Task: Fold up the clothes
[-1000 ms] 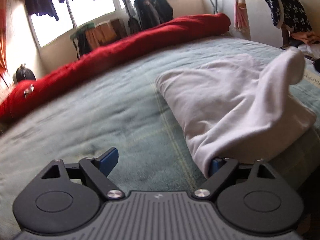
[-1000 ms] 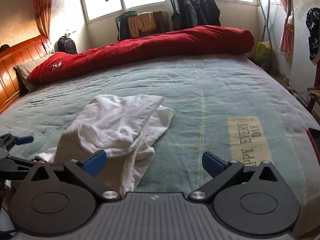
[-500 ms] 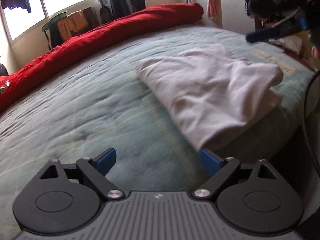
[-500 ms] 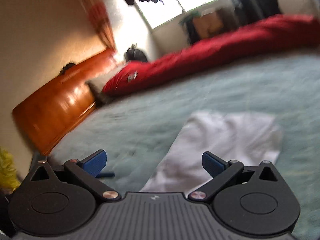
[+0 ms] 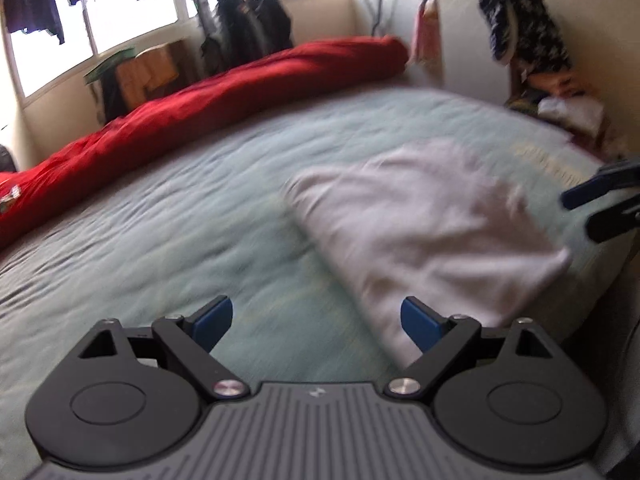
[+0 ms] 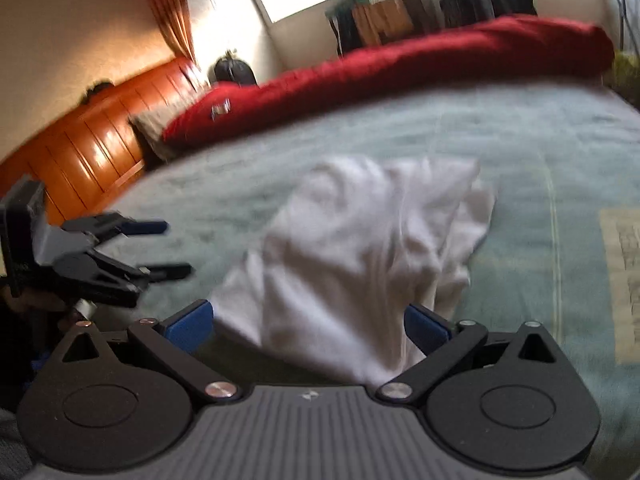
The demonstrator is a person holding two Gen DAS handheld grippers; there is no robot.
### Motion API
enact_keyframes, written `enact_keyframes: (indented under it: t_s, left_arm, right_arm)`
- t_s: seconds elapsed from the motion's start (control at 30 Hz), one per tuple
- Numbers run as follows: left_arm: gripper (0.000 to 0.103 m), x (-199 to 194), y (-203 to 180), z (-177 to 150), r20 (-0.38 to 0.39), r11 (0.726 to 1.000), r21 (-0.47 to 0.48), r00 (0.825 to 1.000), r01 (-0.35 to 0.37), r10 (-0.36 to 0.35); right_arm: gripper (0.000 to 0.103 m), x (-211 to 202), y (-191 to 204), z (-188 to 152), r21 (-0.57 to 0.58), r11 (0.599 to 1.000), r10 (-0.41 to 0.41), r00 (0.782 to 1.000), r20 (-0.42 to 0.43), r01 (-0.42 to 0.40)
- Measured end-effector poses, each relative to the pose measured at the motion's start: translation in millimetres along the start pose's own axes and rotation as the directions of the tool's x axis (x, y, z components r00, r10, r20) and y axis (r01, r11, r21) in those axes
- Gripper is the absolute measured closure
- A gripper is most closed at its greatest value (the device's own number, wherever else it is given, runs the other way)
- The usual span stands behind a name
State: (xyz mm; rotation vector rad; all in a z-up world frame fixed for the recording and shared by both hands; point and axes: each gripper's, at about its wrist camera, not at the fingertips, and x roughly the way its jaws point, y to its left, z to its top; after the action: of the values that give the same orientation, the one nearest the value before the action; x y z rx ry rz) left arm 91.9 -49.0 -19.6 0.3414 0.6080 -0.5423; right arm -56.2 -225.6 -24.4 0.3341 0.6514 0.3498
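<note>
One bed (image 5: 168, 240) fills both views, covered in a pale green quilted spread, with one cream printed patch (image 6: 624, 280) near its right side in the right wrist view. One long red duvet (image 5: 224, 92) lies rolled along the far edge of the bed, under the window. One orange wooden headboard (image 6: 88, 148) stands at the left in the right wrist view, with one grey-brown pillow (image 6: 154, 128) against it, touching the end of the red duvet. One rack of dark hanging clothes (image 5: 244, 28) stands by the window behind the bed.

One white garment (image 6: 360, 252) lies on the bed near the front edge, roughly folded, its layers bunched and creased; both views are blurred, so its finer folds cannot be made out. Its near end hangs over the front edge of the bed.

There are two grippers. The left gripper (image 5: 316, 318) hovers low over the spread just left of the garment, its two blue fingers (image 5: 212, 316) spread wide and holding nothing; the right finger sits at the garment's near left edge, though contact cannot be judged. The right gripper (image 6: 306, 322) has its two blue fingers (image 6: 188, 324) spread wide too, with the garment's near end lying between them, not clamped.
</note>
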Motion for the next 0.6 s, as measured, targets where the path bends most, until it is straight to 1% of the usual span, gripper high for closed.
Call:
enact_keyframes:
  t_s: [0.1,0.17,0.23,0.27,0.33,0.37,0.43,0.5,0.57,0.6]
  left_arm:
    - [0.012,12,-3,20,0.015,0.999,-0.028,1.000,0.024,-0.023]
    - [0.012,18,-4,31,0.024,0.999,-0.043,0.999,0.032,-0.031]
    - [0.012,23,-2,38,0.027,0.998,-0.061,0.999,0.033,-0.032]
    - [0.012,25,0,41,0.024,0.997,-0.070,0.999,0.037,-0.035]
    - [0.012,28,3,43,0.016,0.994,-0.096,0.998,0.061,-0.060]
    - [0.012,30,5,44,0.012,0.991,-0.109,0.997,0.075,-0.074]
    - [0.012,35,9,44,0.008,0.985,-0.129,0.994,0.111,-0.111]
    - [0.012,44,9,46,0.004,0.979,-0.136,0.988,0.151,-0.152]
    - [0.012,54,8,50,0.006,0.971,-0.135,0.980,0.196,-0.197]
    - [0.012,60,6,54,0.016,0.967,-0.127,0.975,0.222,-0.221]
  right_arm:
    - [0.000,8,-5,15,0.025,0.998,0.052,0.998,0.033,-0.053]
    - [0.000,23,-10,19,0.058,0.994,0.091,0.995,0.030,-0.092]
    - [0.000,41,-12,22,0.077,0.992,0.098,0.995,0.025,-0.099]
    - [0.000,46,-13,23,0.076,0.993,0.089,0.996,0.027,-0.091]
    - [0.000,58,-20,24,0.068,0.997,0.025,0.999,0.023,-0.027]
    - [0.000,64,-27,24,0.061,0.998,-0.013,1.000,-0.002,0.013]
    - [0.004,69,-43,19,0.060,0.998,-0.010,1.000,-0.023,0.011]
    - [0.011,62,-49,17,0.046,0.999,0.005,1.000,-0.014,-0.005]
    - [0.011,57,-46,20,0.031,0.999,-0.013,1.000,-0.013,0.014]
    - [0.009,54,-44,22,0.034,0.999,-0.015,1.000,-0.007,0.015]
